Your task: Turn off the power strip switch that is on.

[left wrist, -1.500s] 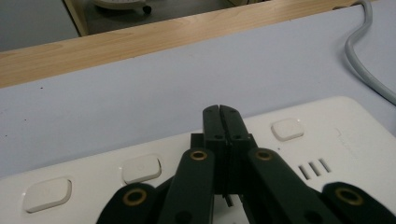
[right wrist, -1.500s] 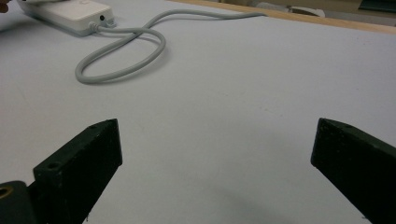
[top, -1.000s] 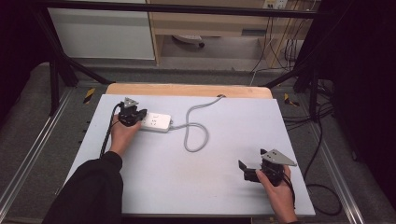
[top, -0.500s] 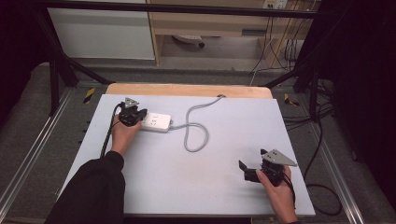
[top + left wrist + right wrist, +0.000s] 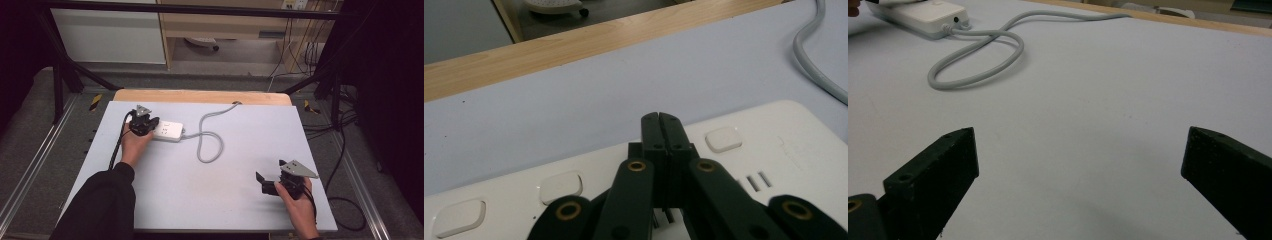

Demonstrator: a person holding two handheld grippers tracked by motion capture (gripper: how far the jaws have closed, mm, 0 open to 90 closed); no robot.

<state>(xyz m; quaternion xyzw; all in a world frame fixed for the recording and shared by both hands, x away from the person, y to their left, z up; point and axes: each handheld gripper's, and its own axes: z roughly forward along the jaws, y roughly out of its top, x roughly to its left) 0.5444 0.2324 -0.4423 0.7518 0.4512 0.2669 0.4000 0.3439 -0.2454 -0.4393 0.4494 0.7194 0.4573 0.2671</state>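
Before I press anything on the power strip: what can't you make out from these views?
- Left gripper view: whether the shut tips touch the power strip; the jaws hide its near sockets.
- High view: the strip's buttons are too small.
- High view: the grey cable's plug end drops past the table's far edge.

Black left gripper with brass-ringed screws, grey three-cornered plate, black cable; dark sleeve.

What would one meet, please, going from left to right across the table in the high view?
Left gripper → white power strip → looped grey cable → right gripper.
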